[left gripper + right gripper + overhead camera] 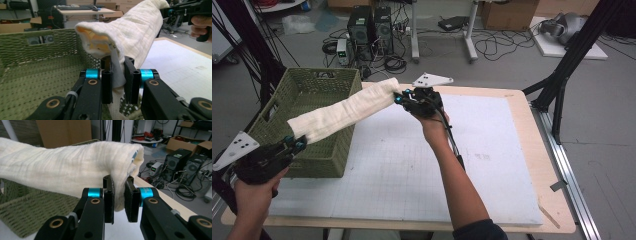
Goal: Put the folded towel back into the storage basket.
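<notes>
The cream towel (343, 112), folded into a long band, hangs in the air, stretched between the two grippers above the left part of the desk (518, 100). Its lower end lies over the front right corner of the green woven basket (302, 95); its upper end reaches past the basket toward the desk's far edge. The left gripper (298, 144) has its jaws closed on the lower end, with cloth pinched between the pads (112, 75). The right gripper (402, 97) has its jaws closed on the upper end (119, 195). The basket stands on the desk's left side, on the white gridded mat (412, 165). Computer towers (371, 25) and cables lie on the floor beyond the desk.
</notes>
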A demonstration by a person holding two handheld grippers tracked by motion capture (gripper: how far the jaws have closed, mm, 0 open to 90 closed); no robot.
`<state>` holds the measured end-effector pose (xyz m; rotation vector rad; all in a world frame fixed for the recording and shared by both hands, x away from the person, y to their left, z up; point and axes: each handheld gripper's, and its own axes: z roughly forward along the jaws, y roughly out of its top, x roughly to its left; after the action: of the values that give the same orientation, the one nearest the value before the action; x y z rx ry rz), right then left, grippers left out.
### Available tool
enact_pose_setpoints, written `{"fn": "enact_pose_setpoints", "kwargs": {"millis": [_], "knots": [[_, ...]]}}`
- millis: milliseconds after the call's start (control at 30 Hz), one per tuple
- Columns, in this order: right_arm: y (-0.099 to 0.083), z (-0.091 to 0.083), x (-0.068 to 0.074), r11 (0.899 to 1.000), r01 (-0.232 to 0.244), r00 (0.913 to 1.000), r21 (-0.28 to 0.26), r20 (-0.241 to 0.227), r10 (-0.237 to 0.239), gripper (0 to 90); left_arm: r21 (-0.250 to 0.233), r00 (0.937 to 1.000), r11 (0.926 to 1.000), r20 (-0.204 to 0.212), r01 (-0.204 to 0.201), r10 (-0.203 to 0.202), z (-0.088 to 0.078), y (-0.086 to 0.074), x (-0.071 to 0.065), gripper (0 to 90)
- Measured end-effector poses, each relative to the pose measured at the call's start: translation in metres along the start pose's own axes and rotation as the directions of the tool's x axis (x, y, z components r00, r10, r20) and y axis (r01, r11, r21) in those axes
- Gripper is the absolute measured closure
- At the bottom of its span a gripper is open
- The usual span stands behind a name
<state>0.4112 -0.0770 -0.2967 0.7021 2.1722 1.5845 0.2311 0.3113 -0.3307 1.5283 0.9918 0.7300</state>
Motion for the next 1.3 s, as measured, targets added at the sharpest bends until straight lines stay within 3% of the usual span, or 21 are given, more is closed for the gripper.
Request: {"fn": "enact_pose_setpoints", "kwargs": {"millis": [633,900,1300], "knots": [[0.034,0.087,0.026,0.999,0.031,0.9982,0.031,-0.053,-0.029,81.0,-0.006,0.9927,0.9997,-0.118,0.024,-0.024,-0.031,-0.009,0.034,78.7],[0.045,0.120,0.037,0.998,0.035,0.9967,0.043,-0.075,-0.031,81.0,-0.016,0.9839,0.9994,-0.176,0.030,-0.032,-0.043,-0.012,0.046,78.6],[0.053,0.163,0.050,0.996,0.044,0.9968,0.079,-0.070,-0.039,80.9,-0.007,0.9673,0.9994,-0.251,0.035,-0.036,-0.048,-0.016,0.063,78.5]]}}
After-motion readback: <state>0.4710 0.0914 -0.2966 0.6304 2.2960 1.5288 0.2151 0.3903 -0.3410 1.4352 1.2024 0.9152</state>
